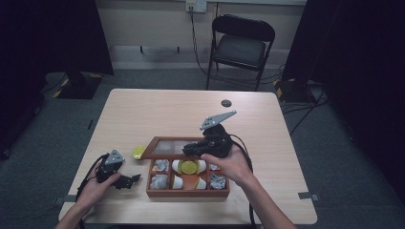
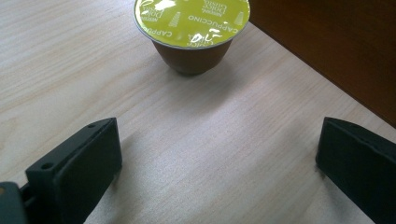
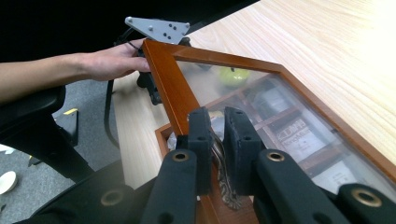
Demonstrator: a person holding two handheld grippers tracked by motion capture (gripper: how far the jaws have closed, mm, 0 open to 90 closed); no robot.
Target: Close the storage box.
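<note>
2 grippers, 1 box (image 1: 187,192), 1 lid (image 3: 173,88), 2 yellow capsules (image 2: 191,28).

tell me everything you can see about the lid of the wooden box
The lid has a reddish-brown wooden frame around a clear pane, through which the compartments show. It is raised, hinged along the box's far side. The right gripper is shut on a small brass-looking handle at its front edge, holding it up.
</note>
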